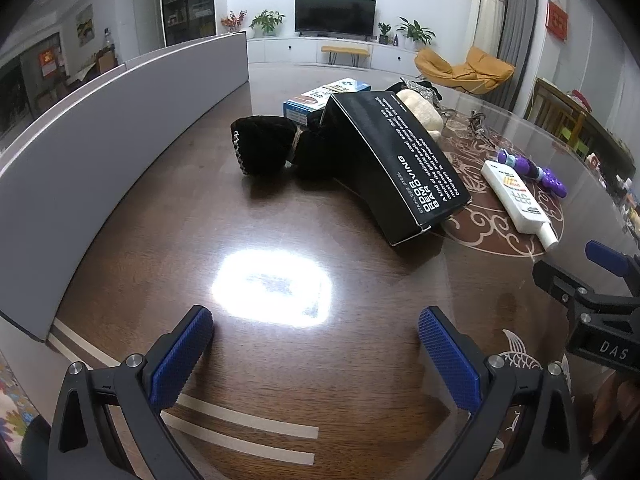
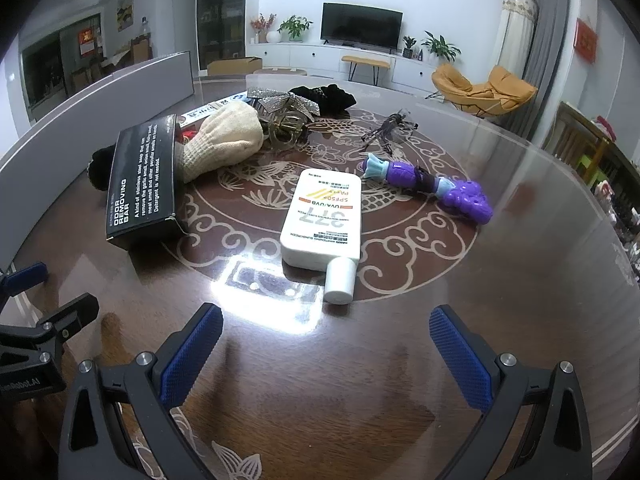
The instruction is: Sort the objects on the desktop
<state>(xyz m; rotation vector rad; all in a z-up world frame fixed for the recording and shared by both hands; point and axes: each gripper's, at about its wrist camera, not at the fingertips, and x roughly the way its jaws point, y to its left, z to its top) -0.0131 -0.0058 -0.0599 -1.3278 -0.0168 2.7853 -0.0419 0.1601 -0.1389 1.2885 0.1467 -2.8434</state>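
The left gripper (image 1: 316, 344) has its blue fingers (image 1: 180, 360) spread wide over bare table (image 1: 280, 380), gripping nothing. The black box (image 1: 396, 168) lies well ahead of them, angled toward the right finger, with a black fabric item (image 1: 264, 148) beyond the left finger. The right gripper (image 2: 326, 346) is likewise spread wide and empty. A white sunscreen bottle (image 2: 322, 220) lies just ahead between its fingers, cap (image 2: 339, 280) nearest. The purple toy (image 2: 432, 186) rests beyond the right finger. Only the right wrist view shows the cream knit item (image 2: 224, 140) plainly, resting against the box, plus a silver bow (image 2: 284, 100) and eyeglasses (image 2: 388, 128). Only the left wrist view shows a blue-and-white box (image 1: 320, 96) behind.
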